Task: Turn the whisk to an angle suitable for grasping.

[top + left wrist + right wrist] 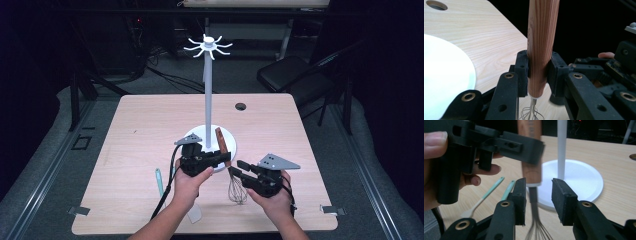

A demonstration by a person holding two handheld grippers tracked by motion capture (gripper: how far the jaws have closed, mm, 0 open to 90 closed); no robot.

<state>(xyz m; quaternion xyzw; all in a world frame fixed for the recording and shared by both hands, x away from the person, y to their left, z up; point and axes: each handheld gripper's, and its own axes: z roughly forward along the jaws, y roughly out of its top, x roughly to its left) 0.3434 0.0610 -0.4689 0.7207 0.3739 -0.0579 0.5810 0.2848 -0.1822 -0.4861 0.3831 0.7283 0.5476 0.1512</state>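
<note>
Two claws are at work on one whisk (pixel 231 167), near the front of the bench (pixel 145 135). My left claw (pixel 226 158) is clamped on the wooden handle (pixel 540 47); in the left gripper view both pads press the wood just above the metal collar, with the wire loops hanging below. The handle stands nearly upright, leaning slightly, just in front of the white round base (pixel 231 137) of the hanging stand (pixel 208 100). My right claw (pixel 538 195) stands apart: in the right gripper view its jaws flank the wire stem without pressing it.

I judge the step in hand to be a handover, the whisk now carried by the left claw alone. The likely aim is one of the hooks (pixel 208 45) at the top of the pole. The next move calls for a firm grip, a clear lift, and attention to whether the handle end has a loop, which I cannot see.

Two green-handled utensils (pixel 499 187) lie on the bench nearby, untouched.
</note>
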